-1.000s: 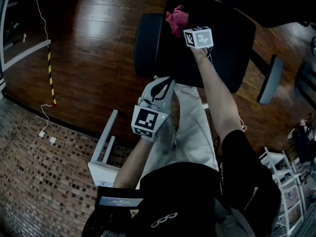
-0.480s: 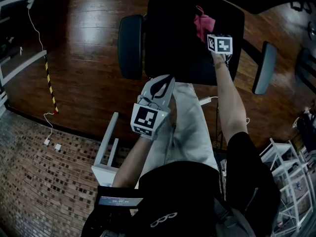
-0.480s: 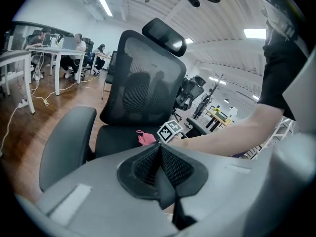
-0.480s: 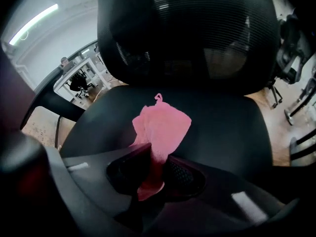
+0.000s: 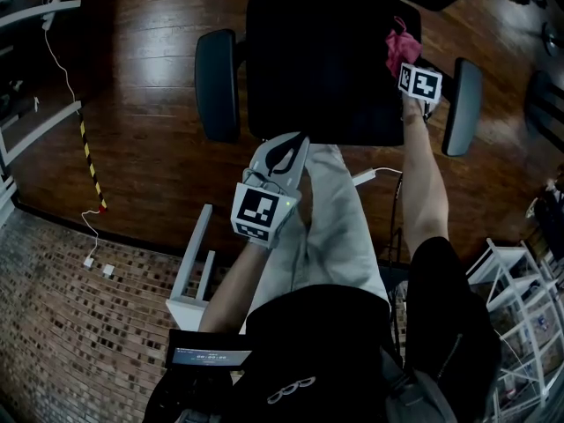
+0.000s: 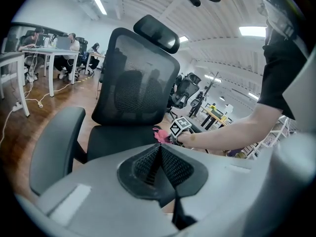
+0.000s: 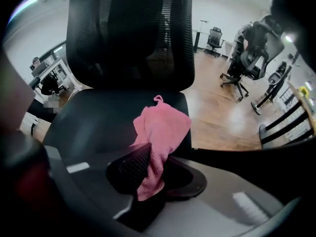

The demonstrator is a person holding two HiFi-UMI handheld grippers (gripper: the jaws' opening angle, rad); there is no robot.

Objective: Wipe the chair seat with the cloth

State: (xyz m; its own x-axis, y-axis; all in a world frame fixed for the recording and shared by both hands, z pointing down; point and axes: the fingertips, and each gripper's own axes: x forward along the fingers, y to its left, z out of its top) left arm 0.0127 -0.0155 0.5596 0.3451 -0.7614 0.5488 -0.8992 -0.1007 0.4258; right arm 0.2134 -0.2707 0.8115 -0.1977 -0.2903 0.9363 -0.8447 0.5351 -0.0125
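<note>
A black office chair fills the top of the head view; its seat (image 5: 317,69) is dark and bare. A pink cloth (image 5: 398,49) lies at the seat's right edge, pinched in my right gripper (image 5: 407,67), which is shut on it. In the right gripper view the cloth (image 7: 160,132) hangs out of the jaws over the seat (image 7: 103,122). My left gripper (image 5: 280,159) hovers in front of the seat's near edge, above the person's leg, jaws shut and empty. The left gripper view shows the seat (image 6: 118,139) and the cloth (image 6: 161,135) beyond its closed jaws.
The chair has padded armrests on the left (image 5: 217,85) and right (image 5: 462,106) and a mesh back (image 7: 133,33). A white rack (image 5: 189,267) stands on the floor by the person's left leg. White shelving (image 5: 515,315) is at the lower right. Wooden floor surrounds the chair.
My right gripper has dragged the pink cloth from the middle of the seat's far part to its right edge. The left gripper has stayed put.
</note>
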